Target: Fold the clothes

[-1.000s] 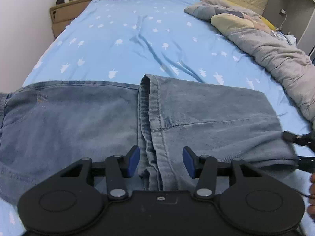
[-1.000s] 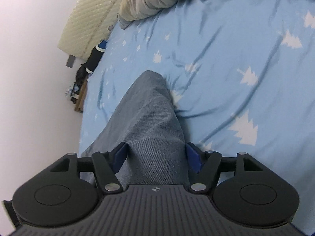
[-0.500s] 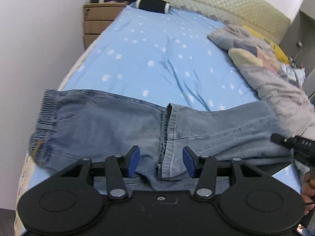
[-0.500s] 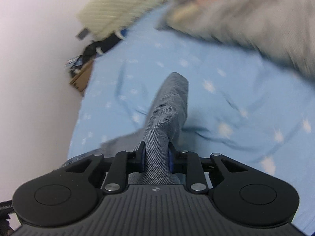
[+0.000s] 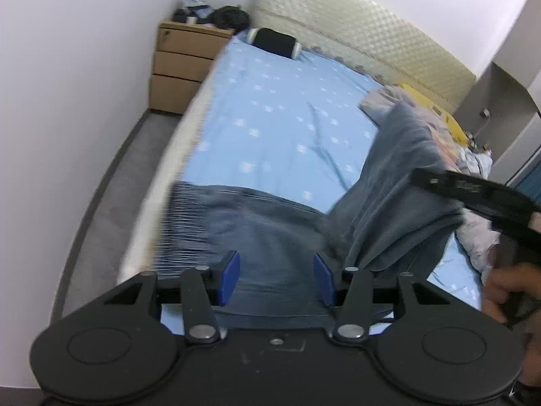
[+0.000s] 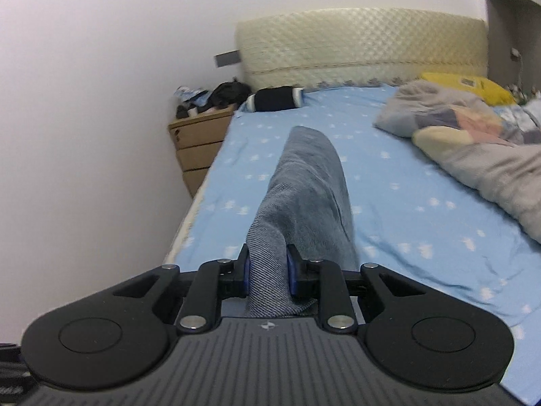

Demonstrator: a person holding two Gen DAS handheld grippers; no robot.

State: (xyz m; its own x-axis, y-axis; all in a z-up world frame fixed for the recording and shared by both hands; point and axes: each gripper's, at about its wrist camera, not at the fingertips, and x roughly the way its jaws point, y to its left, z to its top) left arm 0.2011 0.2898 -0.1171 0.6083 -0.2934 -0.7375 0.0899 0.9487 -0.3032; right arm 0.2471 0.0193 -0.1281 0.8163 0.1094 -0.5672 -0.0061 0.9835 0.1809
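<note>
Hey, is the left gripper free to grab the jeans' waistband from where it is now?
Probably yes: the left gripper is open and empty, the jeans lie just below, nothing covers that end.

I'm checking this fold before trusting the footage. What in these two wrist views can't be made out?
- Left wrist view: whether the left gripper grips the blue denim jeans; its black body hides the near cloth.
- Left wrist view: the jeans' elastic waistband, smeared by motion blur.
- Right wrist view: the jeans' lower part, hidden behind the right gripper.
- Both views: items on the wooden bedside drawer unit, too small.
</note>
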